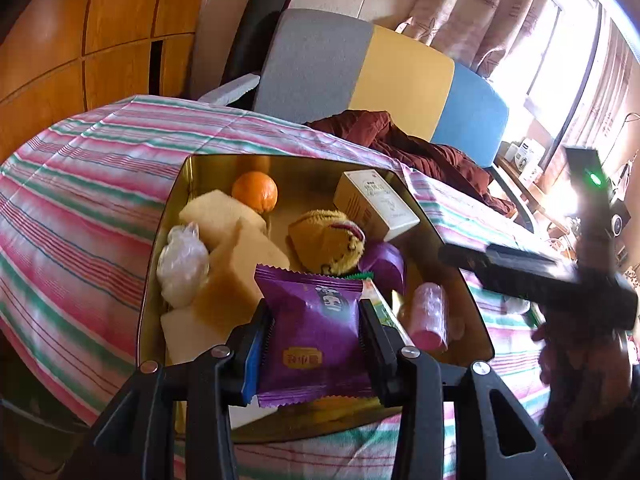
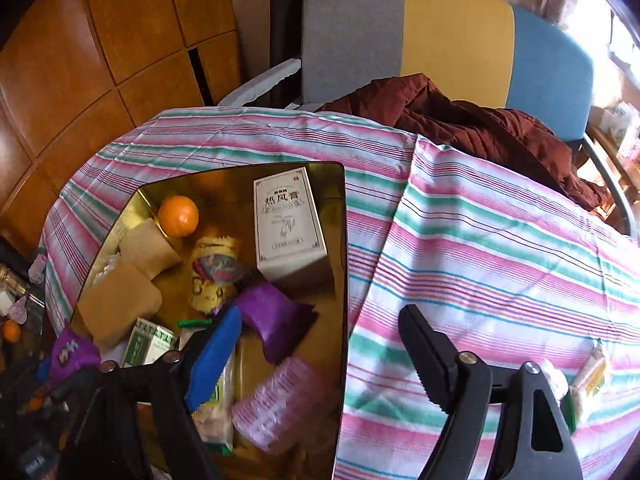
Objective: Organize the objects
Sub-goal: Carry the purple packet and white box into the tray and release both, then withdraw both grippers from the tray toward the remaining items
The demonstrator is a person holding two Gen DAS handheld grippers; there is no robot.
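Note:
My left gripper [image 1: 314, 308] is shut on a purple snack packet [image 1: 312, 332], held upright just above the near end of a gold tin [image 1: 172, 216]. The tin [image 2: 240, 184] holds an orange [image 2: 178, 216], a white box [image 2: 286, 224], a plush toy [image 2: 212, 276], tan sponges [image 2: 120, 308], another purple packet [image 2: 272, 320] and a pink bottle [image 2: 280, 404]. My right gripper [image 2: 320, 314] stands open over the tin's right edge, with nothing between its fingers; the pink bottle lies below it. In the left wrist view its black body [image 1: 540, 284] is blurred at the right.
The tin rests on a striped tablecloth [image 2: 480, 240]. A small snack packet [image 2: 588, 380] lies on the cloth at the right. A maroon jacket [image 2: 480, 124] lies on a grey, yellow and blue chair [image 2: 440, 40] behind the table. Wooden cabinets stand at the left.

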